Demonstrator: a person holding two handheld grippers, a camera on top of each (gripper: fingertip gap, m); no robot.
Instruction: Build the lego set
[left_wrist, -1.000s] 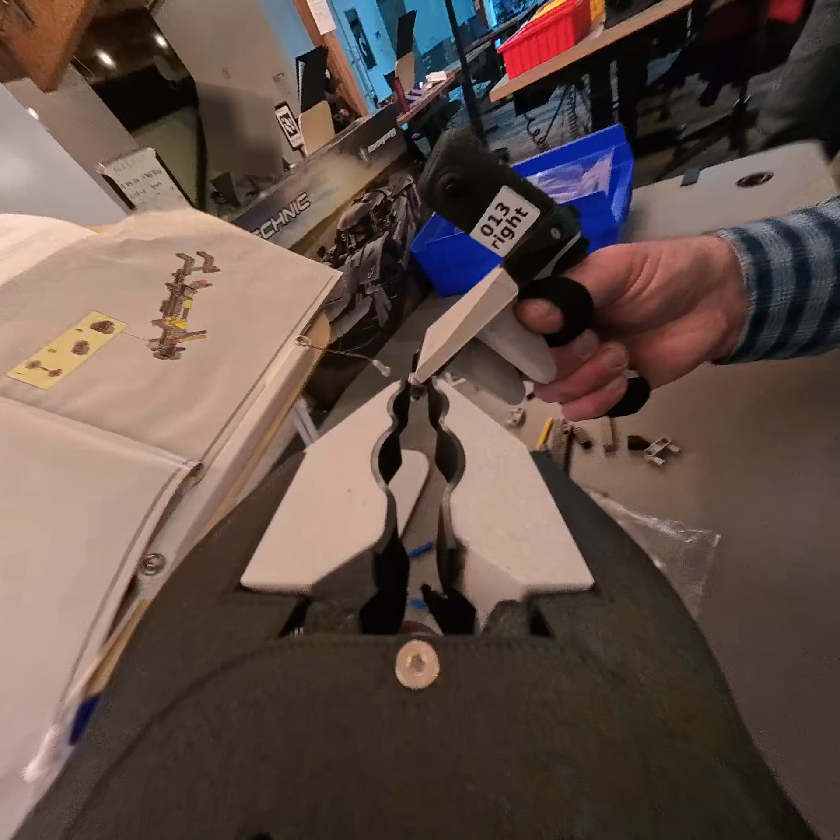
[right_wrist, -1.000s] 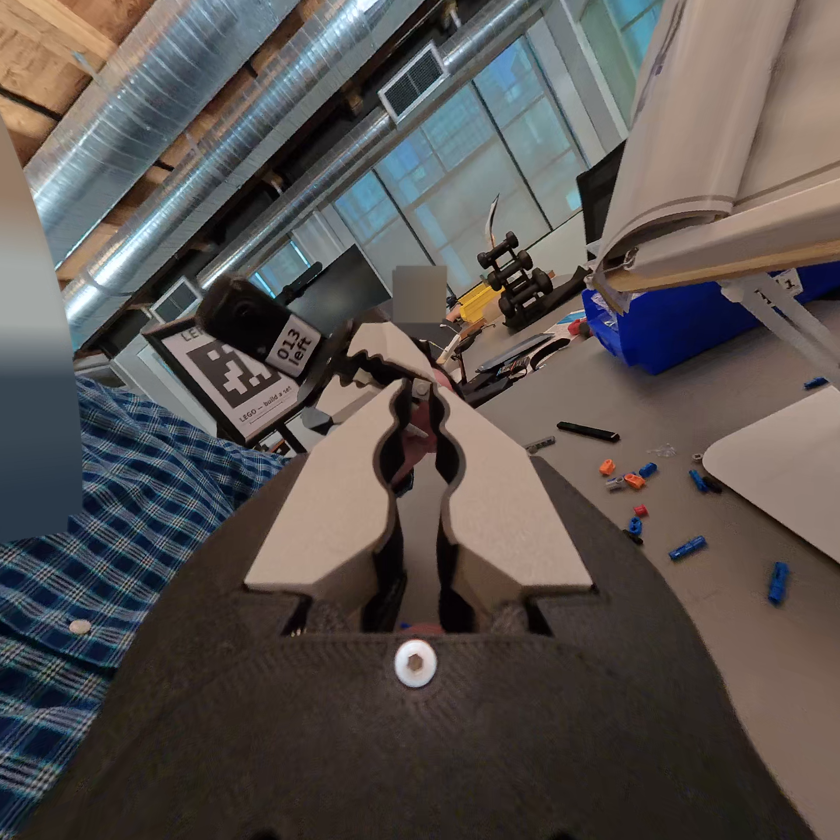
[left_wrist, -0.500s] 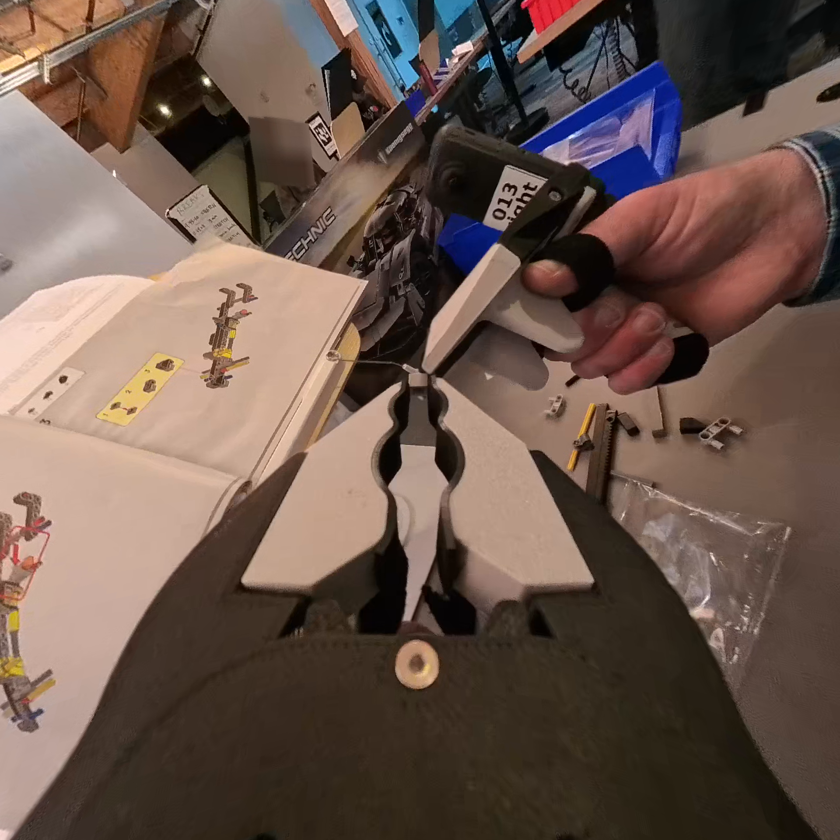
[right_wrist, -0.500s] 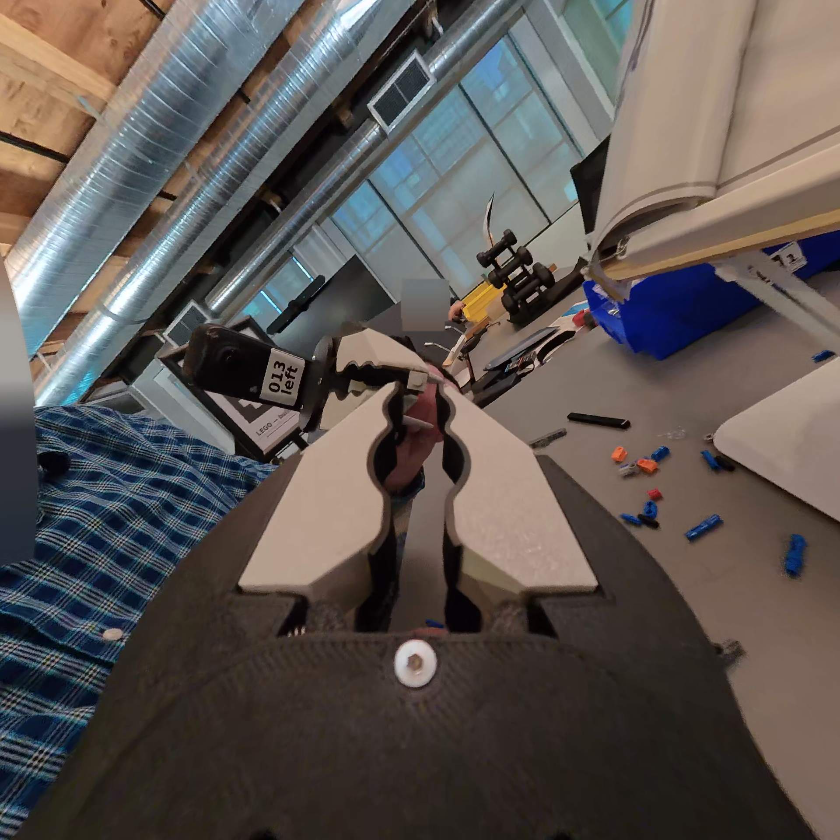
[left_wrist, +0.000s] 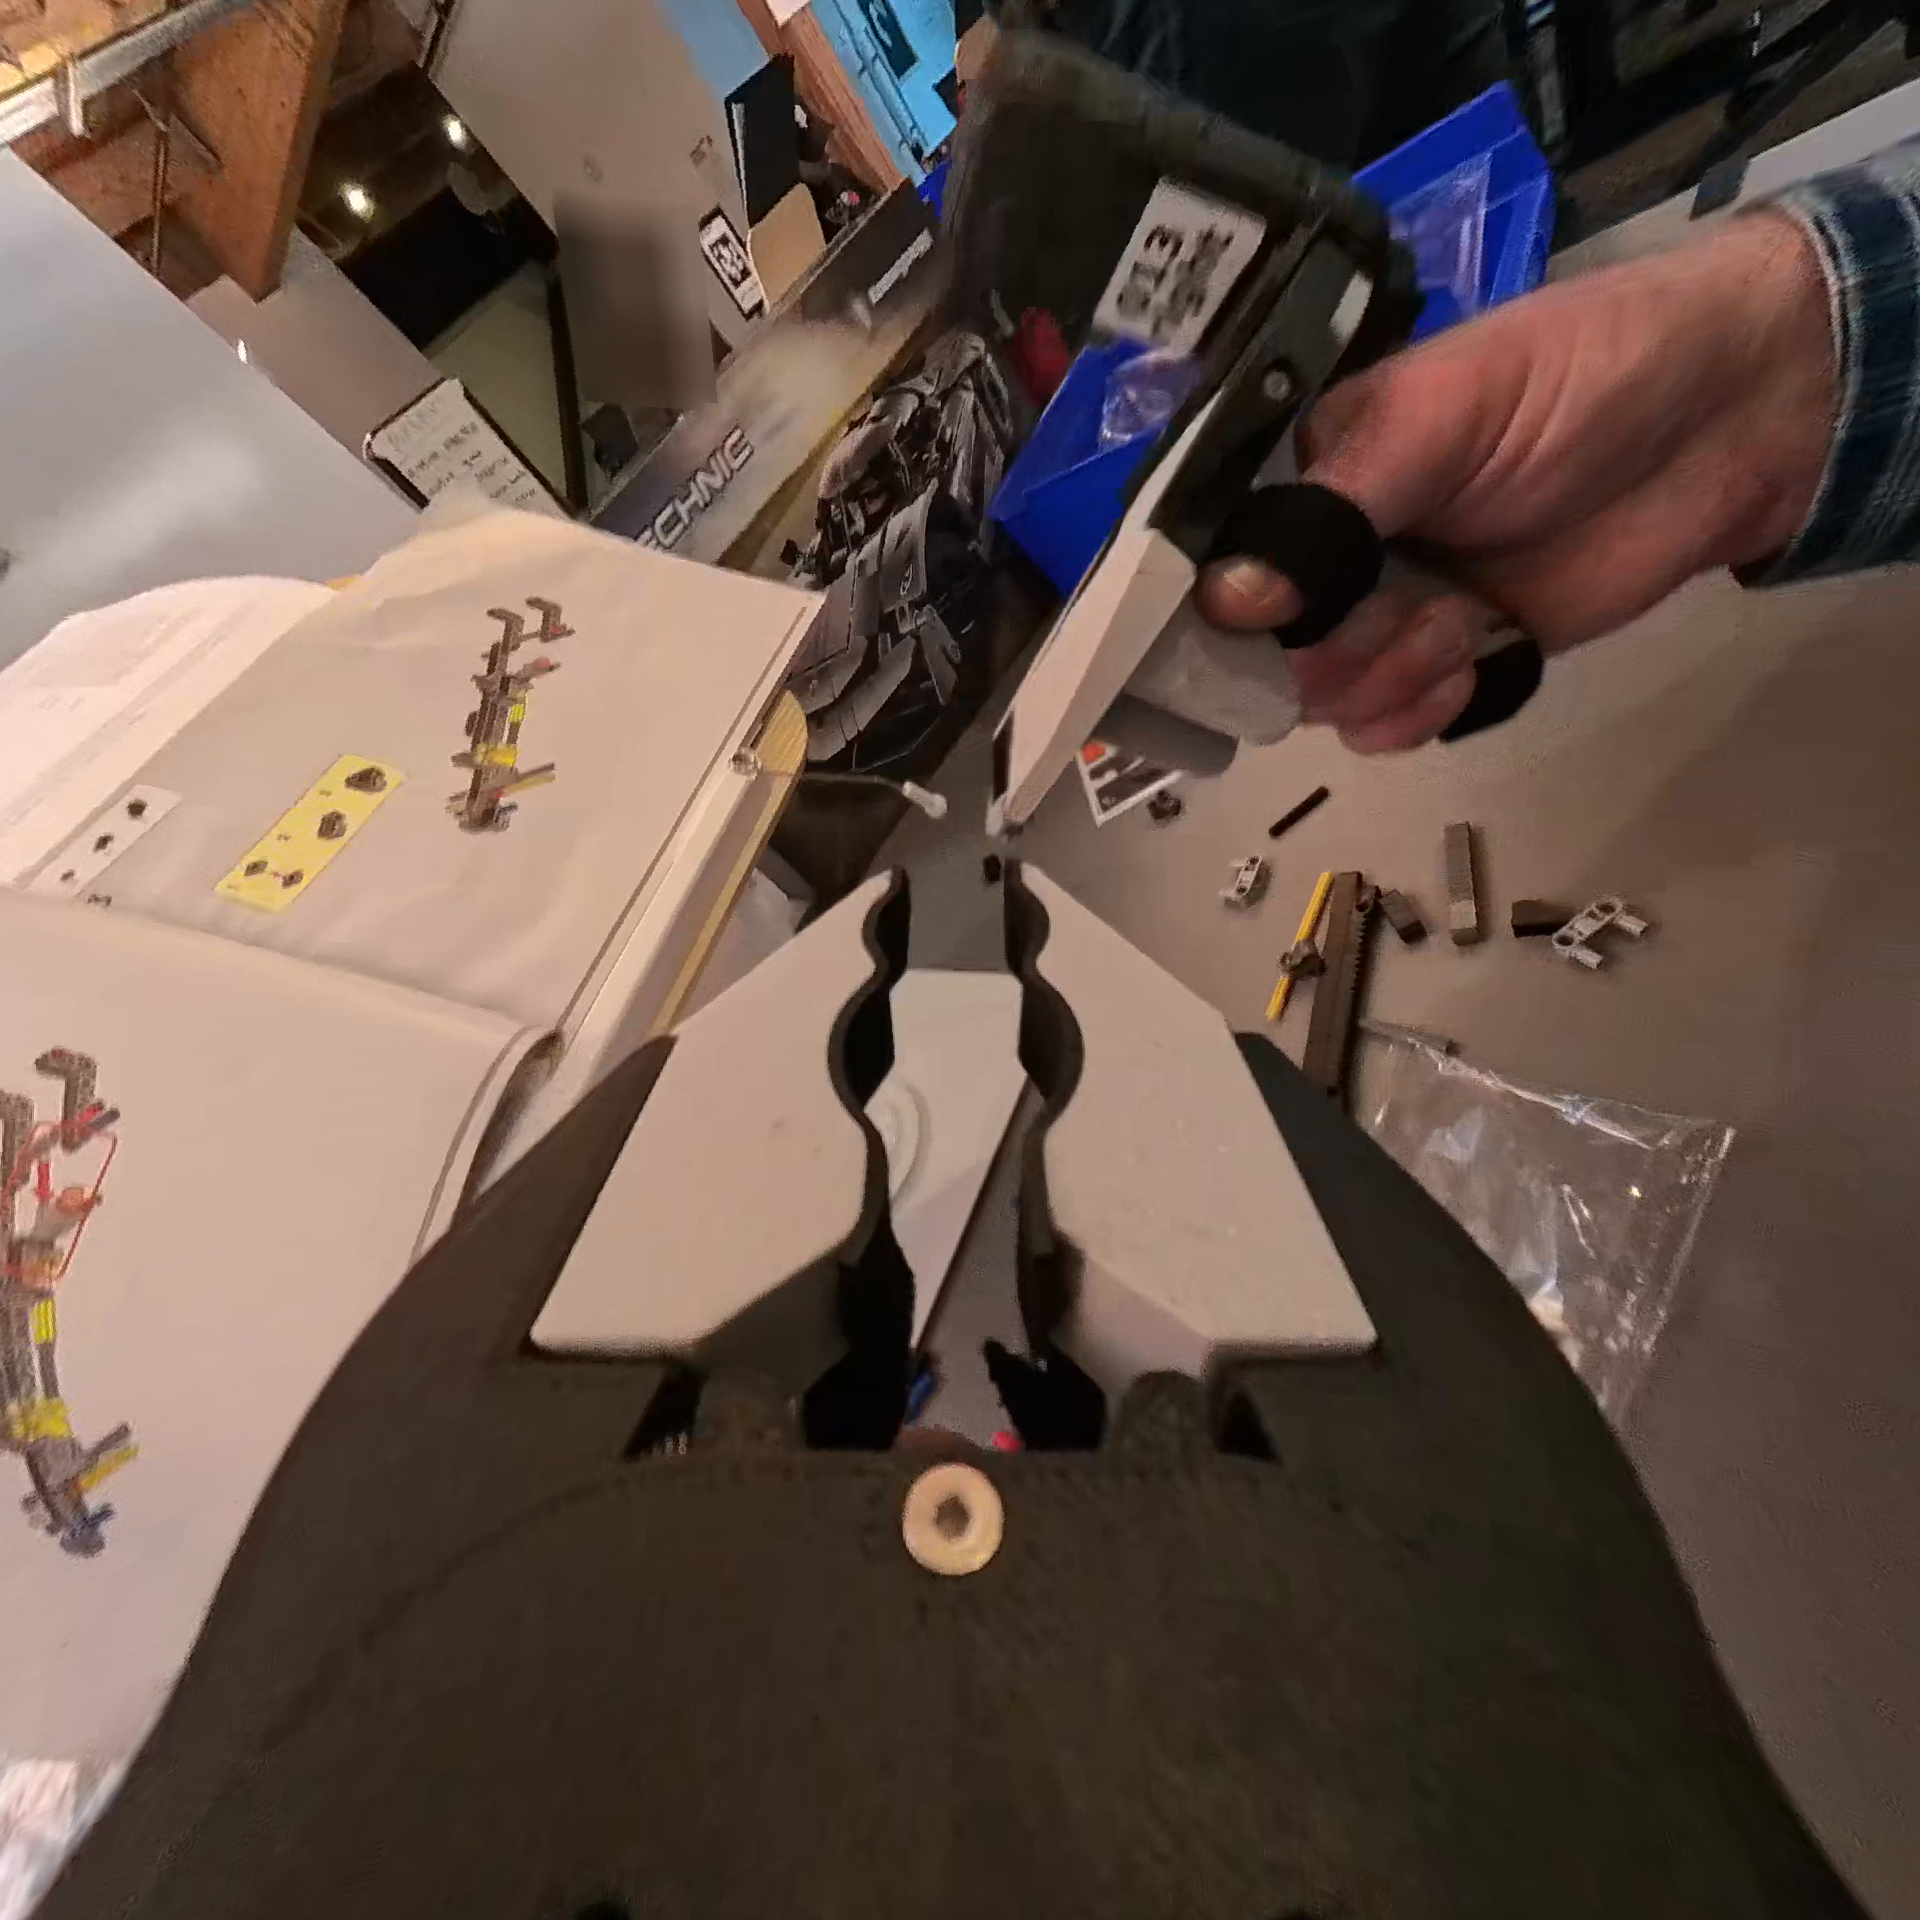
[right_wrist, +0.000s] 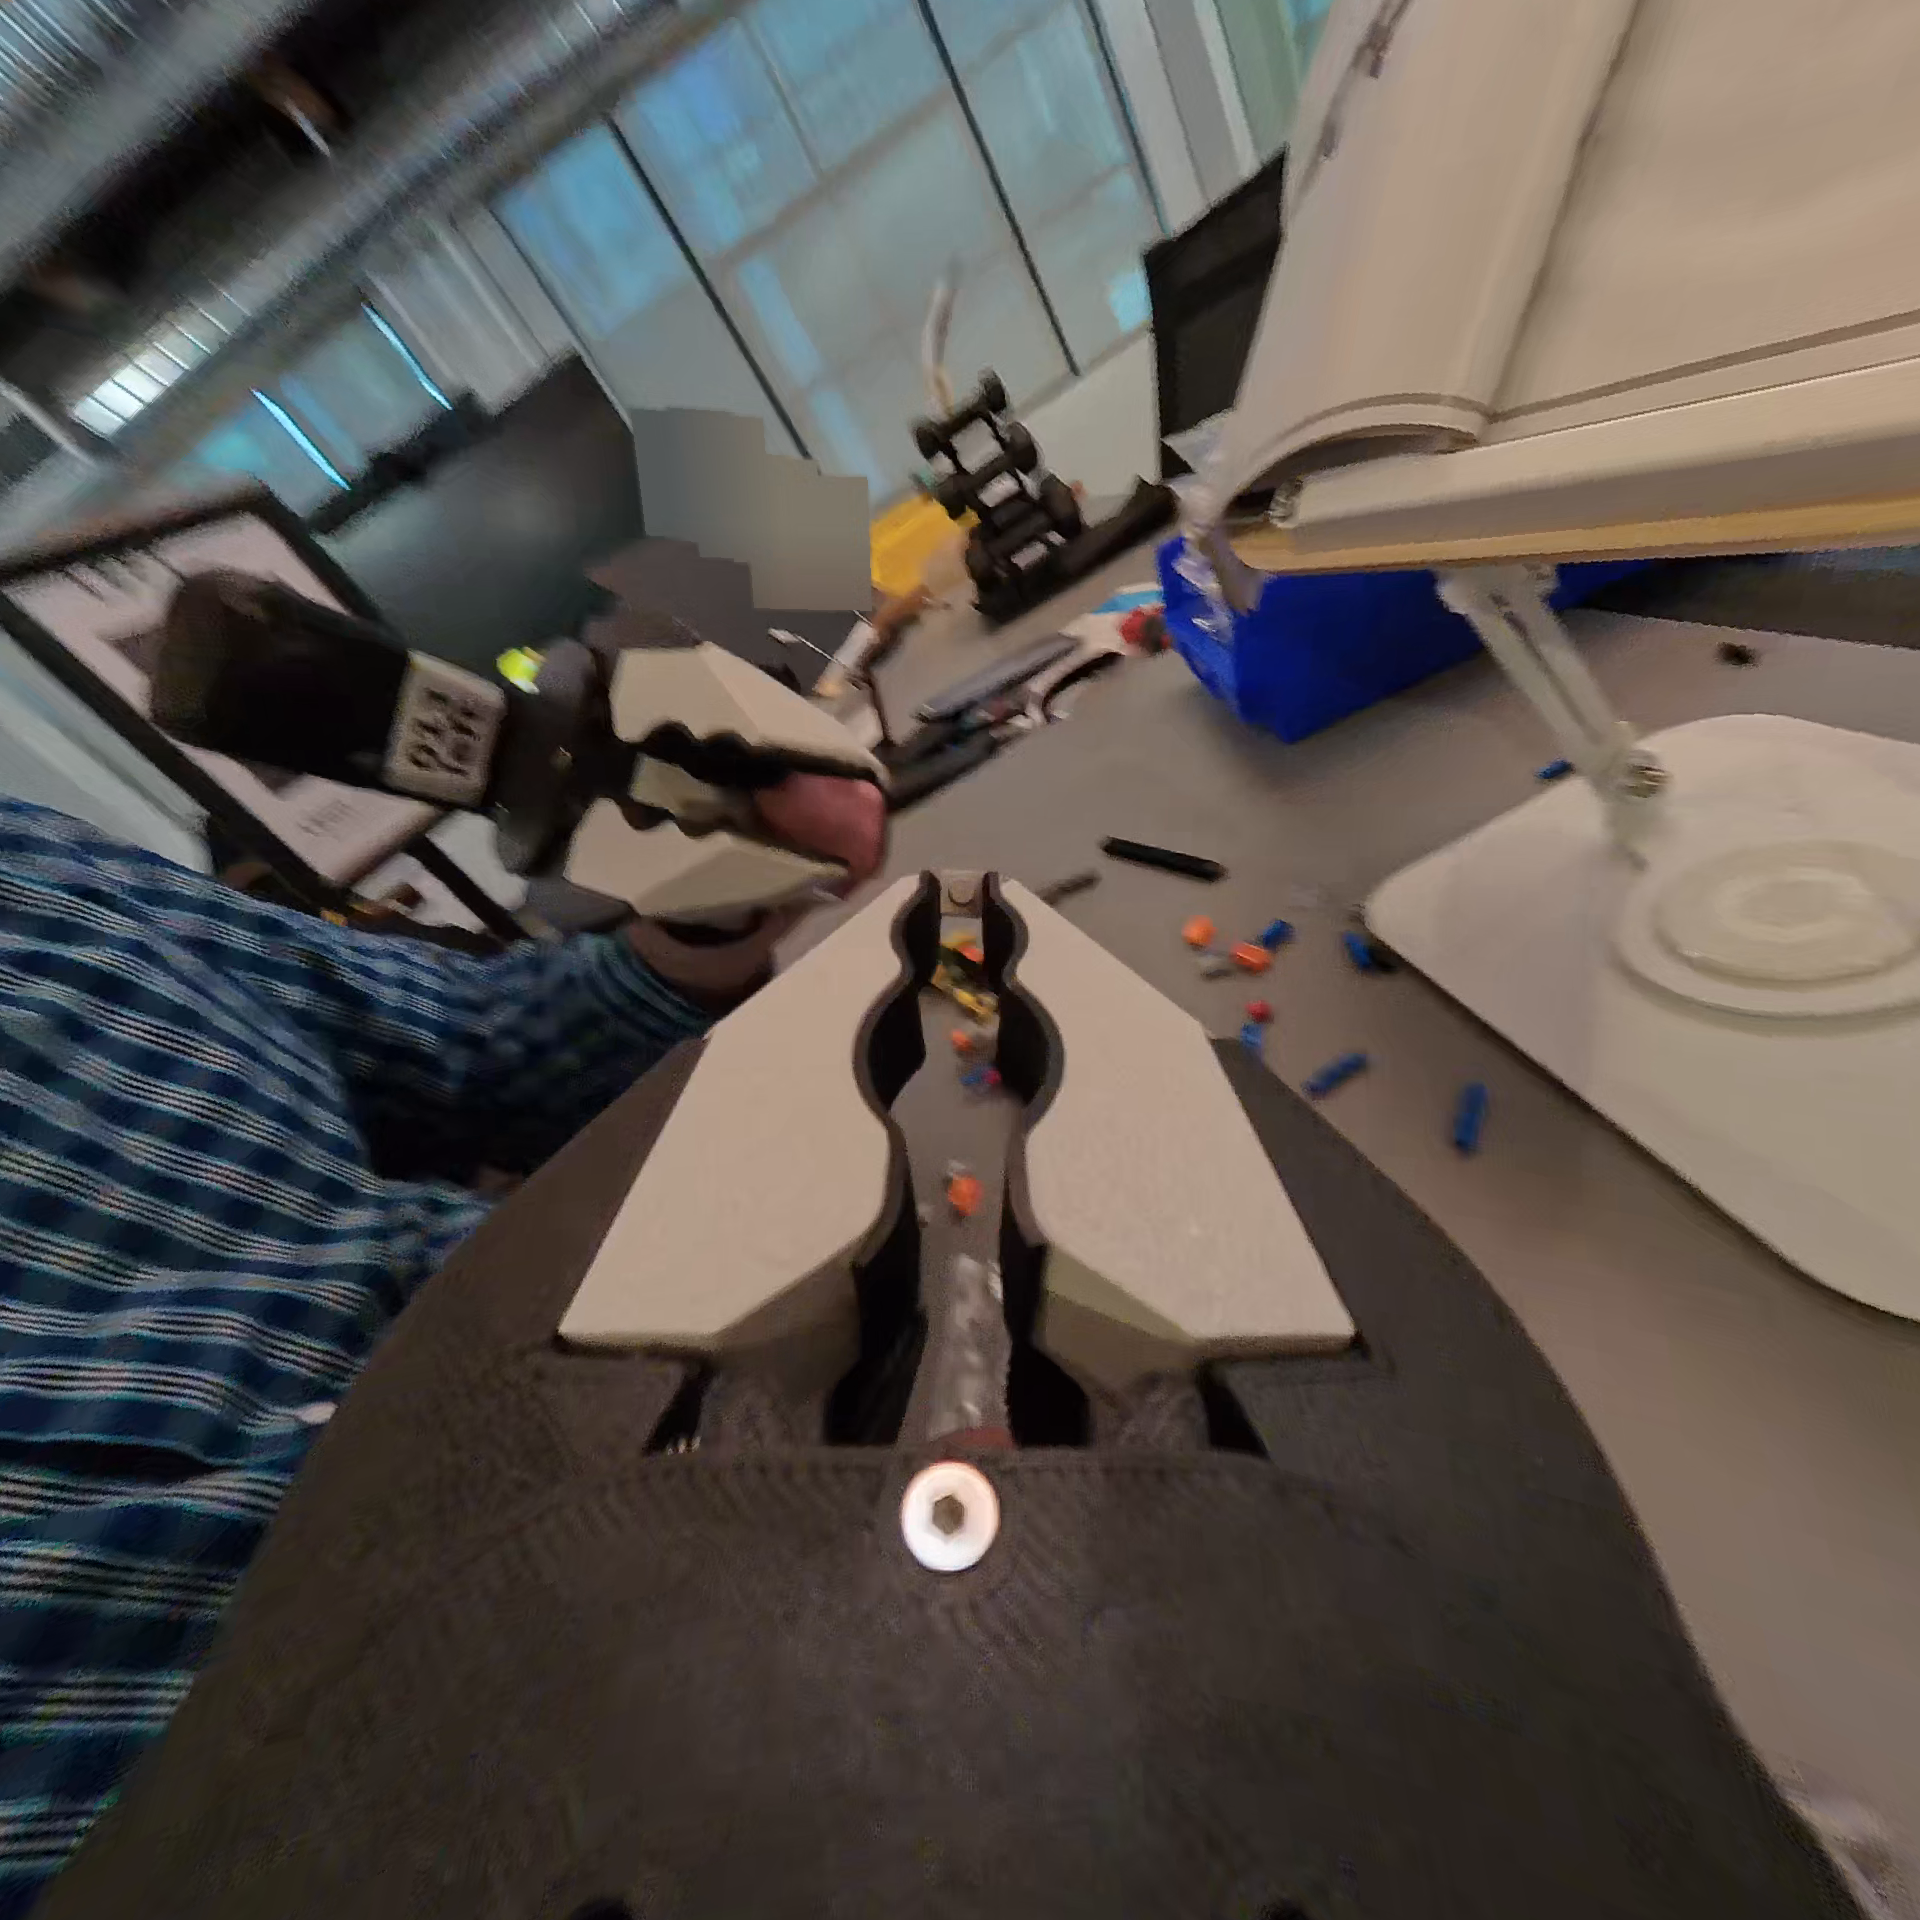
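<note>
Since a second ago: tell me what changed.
The left gripper opened, let go of the small grey piece and drew apart from the right gripper, which keeps the piece pinched at its tips. The manual and loose parts stayed put.

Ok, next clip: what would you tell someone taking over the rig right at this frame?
Left gripper: jaws apart, nothing clearly held.
Right gripper: jaws shut on a small grey piece, tip close to the left gripper's tips.
Instruction book open on its stand, to the left.
Loose grey and black parts and a plastic bag lie on the table; blue and orange pins lie near the stand's base.
Done: one piece picked up. No assembled section is in view.
Left: nearly the whole build.
</note>
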